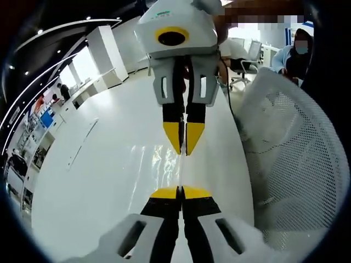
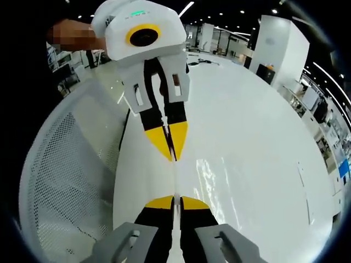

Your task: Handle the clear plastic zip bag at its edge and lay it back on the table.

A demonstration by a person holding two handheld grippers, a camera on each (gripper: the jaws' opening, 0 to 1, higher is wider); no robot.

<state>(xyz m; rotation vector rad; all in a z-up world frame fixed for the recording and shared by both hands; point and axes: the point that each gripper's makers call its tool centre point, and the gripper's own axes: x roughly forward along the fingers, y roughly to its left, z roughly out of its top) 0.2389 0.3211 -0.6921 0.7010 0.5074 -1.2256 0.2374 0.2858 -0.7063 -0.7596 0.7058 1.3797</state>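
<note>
The clear plastic zip bag [image 1: 156,161] is stretched edge-on between my two grippers above the white table [image 1: 93,181]; it shows mostly as glints and a thin seam. My left gripper [image 1: 180,193] is shut on one end of the bag's edge. Facing it from the top of the left gripper view, the right gripper [image 1: 185,147] is shut on the other end. In the right gripper view the bag [image 2: 211,171] glints over the table [image 2: 263,142], held between my right gripper [image 2: 176,201] and the left gripper [image 2: 173,152], tips almost meeting.
A white mesh office chair [image 1: 299,159] stands close beside the table edge, also seen as the chair [image 2: 66,181]. A seated person [image 1: 296,52] is in the background. Desks and shelves [image 1: 38,126] line the far side of the room.
</note>
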